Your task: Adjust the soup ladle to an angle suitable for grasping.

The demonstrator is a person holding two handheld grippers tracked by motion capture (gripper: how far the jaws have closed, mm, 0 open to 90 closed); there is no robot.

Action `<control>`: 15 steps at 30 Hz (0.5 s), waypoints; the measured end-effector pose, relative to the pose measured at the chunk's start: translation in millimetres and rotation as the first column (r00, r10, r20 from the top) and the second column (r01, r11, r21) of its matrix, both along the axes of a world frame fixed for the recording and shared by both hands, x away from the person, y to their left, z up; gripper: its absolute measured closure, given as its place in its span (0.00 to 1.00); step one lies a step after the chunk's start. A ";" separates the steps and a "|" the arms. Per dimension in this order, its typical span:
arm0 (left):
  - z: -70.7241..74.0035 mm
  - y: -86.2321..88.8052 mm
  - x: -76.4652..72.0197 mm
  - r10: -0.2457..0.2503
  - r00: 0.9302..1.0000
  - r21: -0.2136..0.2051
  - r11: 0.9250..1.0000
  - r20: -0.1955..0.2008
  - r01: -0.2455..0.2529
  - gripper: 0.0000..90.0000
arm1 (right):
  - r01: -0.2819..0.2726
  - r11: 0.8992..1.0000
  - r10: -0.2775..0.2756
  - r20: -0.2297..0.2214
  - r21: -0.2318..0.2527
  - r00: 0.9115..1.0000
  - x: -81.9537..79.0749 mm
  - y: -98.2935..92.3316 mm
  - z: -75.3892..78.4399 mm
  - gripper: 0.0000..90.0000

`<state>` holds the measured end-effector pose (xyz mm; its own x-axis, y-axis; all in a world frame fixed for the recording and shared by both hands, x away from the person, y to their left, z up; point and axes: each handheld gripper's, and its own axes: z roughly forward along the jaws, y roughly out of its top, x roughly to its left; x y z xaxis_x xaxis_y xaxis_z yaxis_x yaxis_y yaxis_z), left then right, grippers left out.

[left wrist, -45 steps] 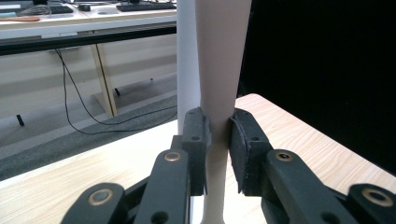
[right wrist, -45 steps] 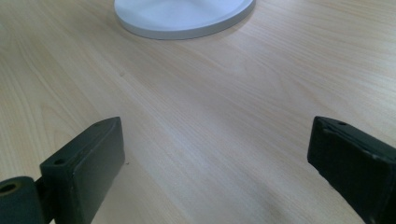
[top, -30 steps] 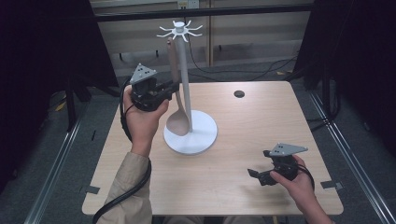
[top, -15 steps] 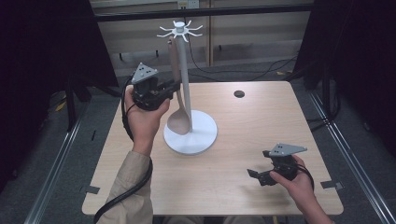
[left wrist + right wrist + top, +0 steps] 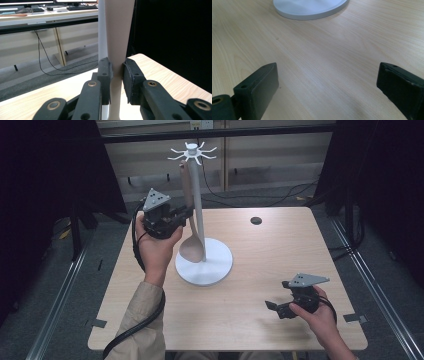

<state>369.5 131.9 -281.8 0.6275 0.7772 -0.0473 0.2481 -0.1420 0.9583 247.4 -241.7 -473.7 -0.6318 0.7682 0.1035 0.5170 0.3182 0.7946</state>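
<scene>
Beige wooden spoon (image 5: pixel 191 227) hangs upright beside the white pole of a white utensil stand (image 5: pixel 204 262) — its long flat handle runs up to the spoked hook crown at the top, and its oval bowl sits low, just above the stand's round base. The handle is smooth, pale tan and matte, widening slightly upward in the left gripper view (image 5: pixel 117 32), where the white pole stands just behind it.

The left gripper (image 5: pixel 181 216) is clenched on that handle about midway up; its two black pads (image 5: pixel 106 75) press on the handle from either side. The right gripper (image 5: pixel 272 307) rests low over the light wood-grain tabletop (image 5: pixel 280 250) near the front right corner, well apart from the stand — its jaws are spread wide with nothing but bare wood between them, and the stand's base edge (image 5: pixel 309 11) lies ahead of it.
</scene>
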 end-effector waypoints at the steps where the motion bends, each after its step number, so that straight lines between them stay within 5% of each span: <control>1: -0.3 -0.2 0.1 -0.002 1.000 -0.002 1.000 0.003 0.002 0.86 | 0.000 1.000 0.000 0.000 -0.001 1.000 0.0 -0.2 -0.1 0.04; 15: -3.3 -2.4 2.8 0.007 1.000 -0.015 1.000 0.017 -0.007 0.85 | -0.004 1.000 0.004 0.000 -0.002 1.000 -0.3 0.2 0.5 0.04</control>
